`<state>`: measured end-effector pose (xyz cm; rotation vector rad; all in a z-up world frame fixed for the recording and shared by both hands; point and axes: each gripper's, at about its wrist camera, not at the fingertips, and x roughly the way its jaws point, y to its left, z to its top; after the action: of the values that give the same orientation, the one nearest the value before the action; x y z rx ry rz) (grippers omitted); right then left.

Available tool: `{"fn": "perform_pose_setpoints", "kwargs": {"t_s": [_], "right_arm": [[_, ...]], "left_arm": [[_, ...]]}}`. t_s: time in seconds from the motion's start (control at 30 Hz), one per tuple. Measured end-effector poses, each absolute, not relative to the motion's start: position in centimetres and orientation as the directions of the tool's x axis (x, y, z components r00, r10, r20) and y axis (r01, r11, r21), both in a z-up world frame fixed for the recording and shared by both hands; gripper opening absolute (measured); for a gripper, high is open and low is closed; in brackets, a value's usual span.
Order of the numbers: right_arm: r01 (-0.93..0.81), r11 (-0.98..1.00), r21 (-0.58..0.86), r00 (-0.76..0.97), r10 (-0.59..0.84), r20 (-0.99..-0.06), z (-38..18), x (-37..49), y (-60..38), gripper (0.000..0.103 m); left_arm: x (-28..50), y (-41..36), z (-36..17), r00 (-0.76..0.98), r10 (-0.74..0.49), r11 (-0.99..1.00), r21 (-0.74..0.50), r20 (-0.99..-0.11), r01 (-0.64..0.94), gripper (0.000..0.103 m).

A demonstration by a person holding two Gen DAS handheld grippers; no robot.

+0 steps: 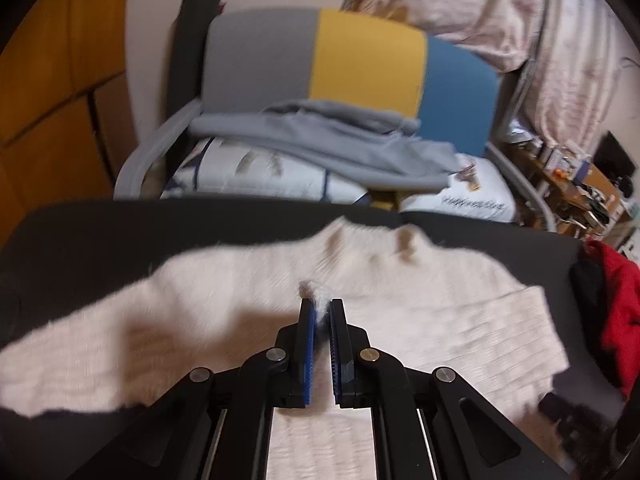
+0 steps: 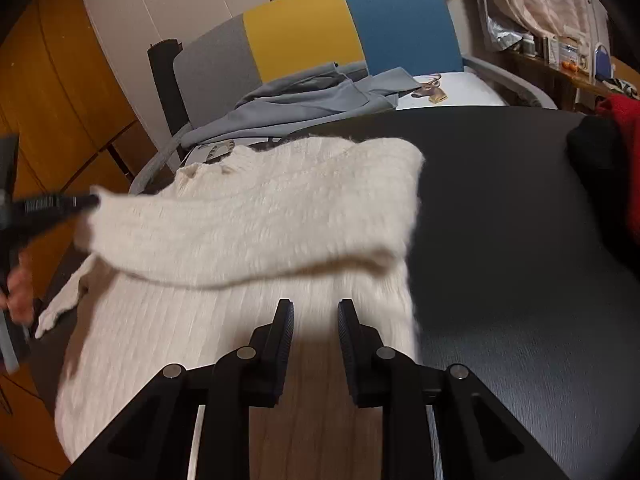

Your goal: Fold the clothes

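Cream knit in left gripper: jaws closed on a pinch of fluffy sweater fabric, lifted off the tabletop.
Right gripper: jaws partly apart, nothing between them, hovering over the sweater's lower body.
Sweater position: spread across the black tabletop's left half, collar toward the far edge; one sleeve drawn across the chest as a raised band.
Done: first sleeve fold under way.
Left: other sleeve, body folds, judged early stage.
Waiting: red garment at the right edge; grey garment on chair beyond.
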<state>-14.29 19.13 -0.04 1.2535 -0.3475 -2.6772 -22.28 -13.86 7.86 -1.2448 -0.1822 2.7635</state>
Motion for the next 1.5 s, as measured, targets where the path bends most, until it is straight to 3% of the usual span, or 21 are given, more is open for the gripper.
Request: {"fn": "perform_pose_setpoints", "kwargs": {"t_s": [0.2, 0.3, 0.4, 0.5, 0.53, 0.67, 0.83, 1.13, 1.23, 1.4, 1.5], "right_arm": [[-0.111, -0.980, 0.163, -0.650, -0.053, -0.758, -0.7, -15.5, 20.6, 0.020], [-0.200, -0.949, 0.244, -0.638, -0.063, -0.767, -1.0, -15.2, 22.8, 0.021], [-0.186, -0.939, 0.290, -0.676, -0.092, -0.732, 0.5, -14.0, 23.3, 0.021], [-0.113, -0.945, 0.307, -0.724, -0.133, -0.676, 2.3, -13.5, 22.3, 0.022], [-0.083, -0.950, 0.301, -0.732, -0.147, -0.665, 2.8, -13.8, 21.7, 0.022], [0.035, -0.970, 0.239, -0.727, -0.189, -0.660, 3.3, -16.5, 18.8, 0.022], [0.003, -0.991, 0.132, -0.640, -0.103, -0.762, 0.1, -19.3, 18.0, 0.019], [-0.024, -0.999, 0.031, -0.637, -0.009, -0.771, 0.4, -17.1, 18.5, 0.022], [0.017, -0.997, 0.075, -0.677, -0.066, -0.733, 2.3, -16.0, 16.9, 0.028], [0.165, -0.985, 0.052, -0.686, -0.152, -0.712, 1.9, -15.0, 12.4, 0.028], [0.172, -0.985, -0.011, -0.669, -0.108, -0.736, 0.5, -14.8, 10.9, 0.029]], "left_arm": [[-22.1, -15.4, 3.3, -0.603, 0.087, -0.994, -0.110, -0.793, 0.000, 0.009], [-21.5, -15.8, 1.1, -0.585, 0.030, -0.999, -0.046, -0.811, 0.013, 0.011], [-20.5, -16.6, -0.4, -0.599, 0.006, -0.999, -0.029, -0.800, 0.028, 0.027], [-19.5, -17.1, -1.2, -0.625, -0.047, -0.997, 0.003, -0.779, 0.072, 0.059], [-19.3, -17.3, -1.3, -0.629, -0.062, -0.996, 0.004, -0.775, 0.093, 0.065], [-19.1, -18.2, -1.6, -0.626, -0.057, -0.991, -0.034, -0.777, 0.132, 0.068], [-18.6, -17.8, -1.6, -0.627, -0.070, -0.992, -0.015, -0.776, 0.129, 0.070], [-15.3, -17.0, -1.1, -0.622, -0.023, -0.994, -0.049, -0.783, 0.098, 0.071], [-14.2, -18.5, -0.1, -0.620, 0.031, -0.986, -0.125, -0.784, 0.109, 0.071], [-12.0, -25.3, 1.7, -0.652, -0.072, -0.938, -0.171, -0.755, 0.302, 0.074], [-11.0, -32.6, 2.0, -0.607, -0.201, -0.824, -0.202, -0.769, 0.529, 0.089]]}}
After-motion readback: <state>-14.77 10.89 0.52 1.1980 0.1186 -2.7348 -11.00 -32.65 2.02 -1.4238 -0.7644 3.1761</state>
